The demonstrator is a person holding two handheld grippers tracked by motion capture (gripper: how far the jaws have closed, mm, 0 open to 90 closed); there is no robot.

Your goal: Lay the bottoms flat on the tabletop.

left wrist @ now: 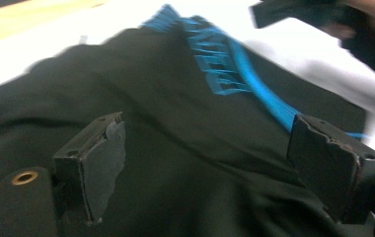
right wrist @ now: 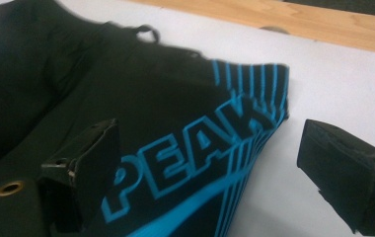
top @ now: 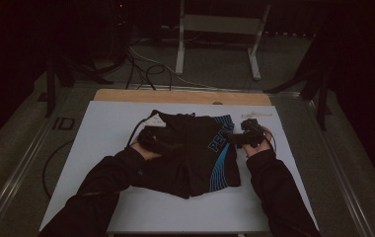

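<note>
Black sleeves [top: 101, 182]; each black claw [left wrist: 207, 163] has worn pads.

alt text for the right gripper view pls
Black shorts with blue "PEAK" lettering lie on a white table. The right gripper is open above them, nothing between its jaws.

The left gripper view is smeared, so the blue lettering on the black fabric swim shorts [left wrist: 185, 128] is unreadable there. Their near hem runs under the person's left black sleeve [top: 111, 182] in the dim high view, and the small white tag [top: 155, 121] at the far left corner is too tiny to read.
</note>
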